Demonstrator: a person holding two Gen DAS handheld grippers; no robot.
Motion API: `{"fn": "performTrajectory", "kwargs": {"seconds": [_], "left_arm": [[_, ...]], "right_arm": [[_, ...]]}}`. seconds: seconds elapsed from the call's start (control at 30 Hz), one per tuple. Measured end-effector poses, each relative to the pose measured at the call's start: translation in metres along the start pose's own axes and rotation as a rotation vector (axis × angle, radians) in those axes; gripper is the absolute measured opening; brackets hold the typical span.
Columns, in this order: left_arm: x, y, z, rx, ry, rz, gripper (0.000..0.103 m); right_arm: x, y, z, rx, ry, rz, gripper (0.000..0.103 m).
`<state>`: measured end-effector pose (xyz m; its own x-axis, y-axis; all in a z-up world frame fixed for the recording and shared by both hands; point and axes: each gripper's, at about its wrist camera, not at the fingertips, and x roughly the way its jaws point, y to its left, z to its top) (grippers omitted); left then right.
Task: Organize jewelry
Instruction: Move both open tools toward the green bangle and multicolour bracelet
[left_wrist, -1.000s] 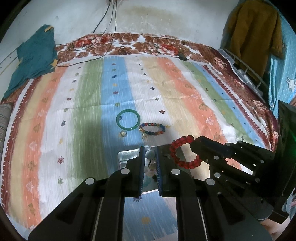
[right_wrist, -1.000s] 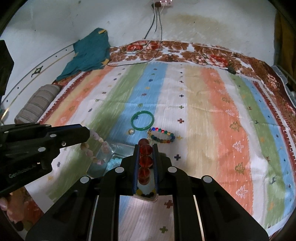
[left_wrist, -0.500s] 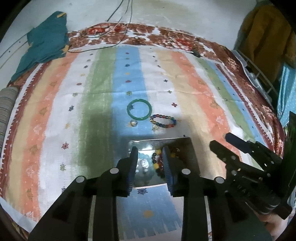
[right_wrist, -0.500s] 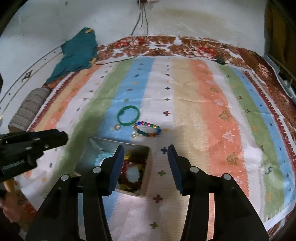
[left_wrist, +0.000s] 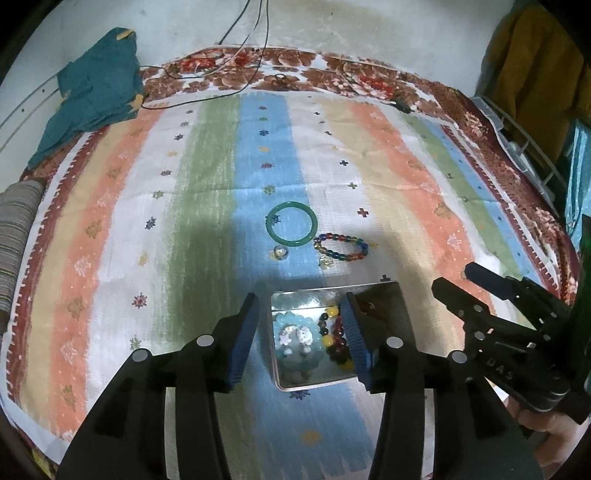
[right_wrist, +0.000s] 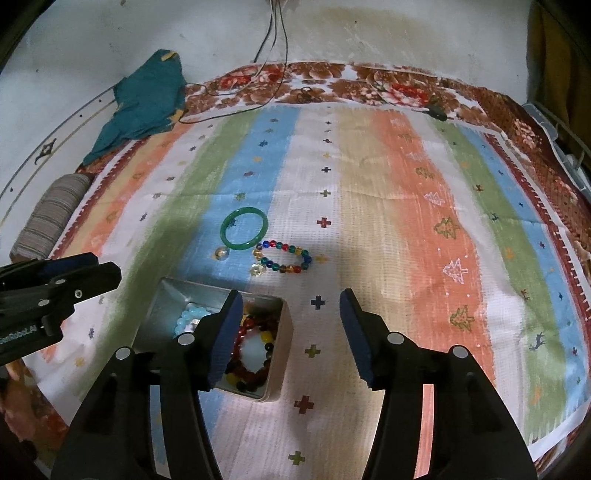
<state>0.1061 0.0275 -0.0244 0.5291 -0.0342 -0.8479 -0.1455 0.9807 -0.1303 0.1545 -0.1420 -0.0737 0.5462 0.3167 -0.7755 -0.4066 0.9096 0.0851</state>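
Observation:
An open metal tin (left_wrist: 384, 291) sits on the striped cloth, holding a pale blue bead bracelet (left_wrist: 295, 338) and a red, yellow and dark bead bracelet (left_wrist: 334, 332). My left gripper (left_wrist: 300, 301) hovers over the tin, its jaws opening with nothing between them. My right gripper (right_wrist: 290, 295) is just right of the tin (right_wrist: 173, 291), jaws also opening and empty. The red bracelet (right_wrist: 251, 354) lies inside. Beyond the tin lie a green bangle (left_wrist: 291, 229) and a multicolour bead bracelet (left_wrist: 341, 246), with two small clear charms (left_wrist: 280, 253) beside them.
A teal garment (left_wrist: 96, 88) lies at the far left corner, with cables (left_wrist: 207, 74) along the back edge. A striped roll (right_wrist: 51, 214) rests at the left edge. A yellow garment (left_wrist: 532, 62) hangs at the right. Bare striped cloth (right_wrist: 424, 221) spreads to the right.
Both grippers were shut on bracelets a second ago, the left on a pale one and the right on a red one. Both have let go, the bracelets now lie in the tin, and the jaws have spread.

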Motion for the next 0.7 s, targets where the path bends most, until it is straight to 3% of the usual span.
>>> {"fn": "performTrajectory", "kwargs": {"seconds": [0.4,0.7], "left_arm": [[0.013,0.009,0.012,-0.013,-0.019,0.062,0.058],[0.029,0.012,0.021,0.016,0.004,0.081,0.058]], "right_arm": [[0.013,-0.007,0.006,0.015,0.013,-0.005,0.067],[0.021,-0.009,0.013,0.018,0.025,-0.001,0.067]]}}
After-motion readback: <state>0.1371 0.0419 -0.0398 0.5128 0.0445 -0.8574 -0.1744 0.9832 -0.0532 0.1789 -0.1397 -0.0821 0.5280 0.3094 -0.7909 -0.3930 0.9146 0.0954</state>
